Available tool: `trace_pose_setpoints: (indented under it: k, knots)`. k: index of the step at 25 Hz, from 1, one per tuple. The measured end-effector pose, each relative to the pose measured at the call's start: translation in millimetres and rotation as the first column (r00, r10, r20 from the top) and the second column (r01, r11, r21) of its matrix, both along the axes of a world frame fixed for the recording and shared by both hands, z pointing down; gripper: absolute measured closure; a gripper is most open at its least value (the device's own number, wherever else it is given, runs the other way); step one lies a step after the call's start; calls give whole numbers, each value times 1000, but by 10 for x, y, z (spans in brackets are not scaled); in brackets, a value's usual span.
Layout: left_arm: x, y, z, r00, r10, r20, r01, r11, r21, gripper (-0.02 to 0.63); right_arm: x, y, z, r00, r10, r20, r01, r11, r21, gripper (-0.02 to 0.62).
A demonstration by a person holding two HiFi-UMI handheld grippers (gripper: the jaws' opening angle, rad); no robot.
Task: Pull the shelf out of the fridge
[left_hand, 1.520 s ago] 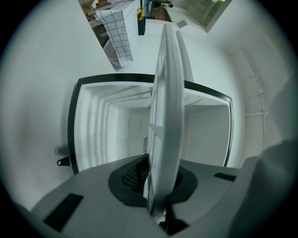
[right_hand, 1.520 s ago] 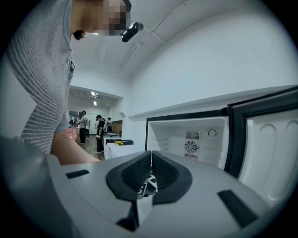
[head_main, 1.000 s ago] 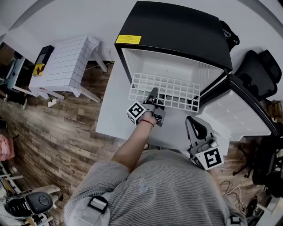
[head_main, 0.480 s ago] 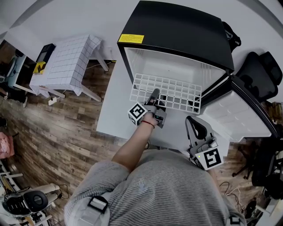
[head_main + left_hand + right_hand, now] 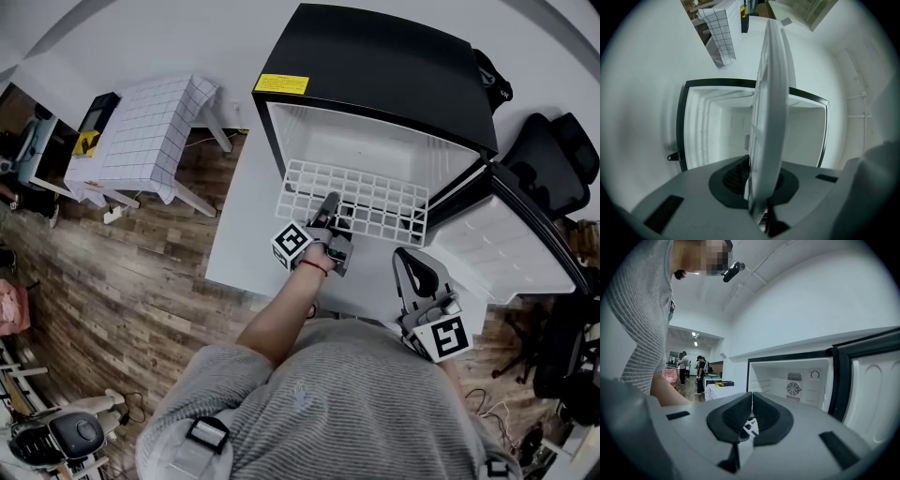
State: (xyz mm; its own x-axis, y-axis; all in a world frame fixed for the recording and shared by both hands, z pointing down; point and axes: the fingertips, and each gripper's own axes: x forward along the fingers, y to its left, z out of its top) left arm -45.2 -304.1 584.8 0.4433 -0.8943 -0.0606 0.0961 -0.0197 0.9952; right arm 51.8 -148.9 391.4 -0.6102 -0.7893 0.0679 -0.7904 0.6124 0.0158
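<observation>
- On the white bench (image 5: pixel 242 239) stands a black fridge (image 5: pixel 375 66) with its door (image 5: pixel 502 253) swung open. The white wire shelf (image 5: pixel 361 195) sticks partway out of it, with its back part inside.
- The left hand-held gripper (image 5: pixel 329 208) is closed narrow on the front edge of the shelf. In the left gripper view the shelf (image 5: pixel 771 108) runs straight up between the two jaws.
- The right hand-held gripper (image 5: pixel 409 262) waits close to the person's body. Its jaws are pressed together and hold nothing.
- I think the pulling step is half done.
- Next, the shelf needs a straight, level pull toward the person until the back comes free. The other hand could steady it.
- The side rails that carry the shelf are hard to make out.
- From above, the person's body hides the near edge of the bench.
- Up close, the shelf looks blurry, and it covers part of the pads that pinch it.
</observation>
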Motion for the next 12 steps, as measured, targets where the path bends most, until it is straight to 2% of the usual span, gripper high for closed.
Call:
trace_pose_setpoints:
  k: [12]
  knots:
    - [-81, 417, -6, 1000, 22, 3, -22, 1000, 19, 572, -88, 6, -37, 1000, -17, -1, 17, 1000, 7, 583]
